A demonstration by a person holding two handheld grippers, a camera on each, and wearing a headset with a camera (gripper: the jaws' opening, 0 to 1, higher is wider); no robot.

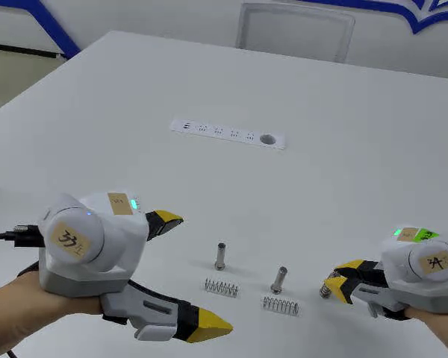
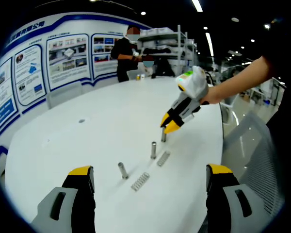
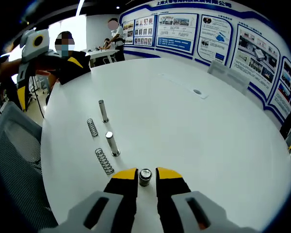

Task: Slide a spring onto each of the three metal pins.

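Two bare metal pins (image 1: 220, 256) (image 1: 278, 280) stand upright on the white table (image 1: 134, 112). A loose spring (image 1: 222, 287) (image 1: 281, 305) lies just in front of each. A third pin (image 1: 326, 288) at the right has a spring coiled around it. My right gripper (image 1: 342, 279) has its yellow tips closed narrowly on that spring and pin (image 3: 145, 177). My left gripper (image 1: 188, 270) hovers at the left, jaws wide open and holding nothing. In the left gripper view the pins (image 2: 122, 170) (image 2: 153, 149) and springs (image 2: 140, 181) (image 2: 163, 158) lie ahead of it.
A white power strip (image 1: 228, 133) lies further back on the table. A grey chair (image 1: 295, 30) stands at the far edge. People (image 2: 131, 53) stand behind the table near wall posters. The table's near edge runs close to my hands.
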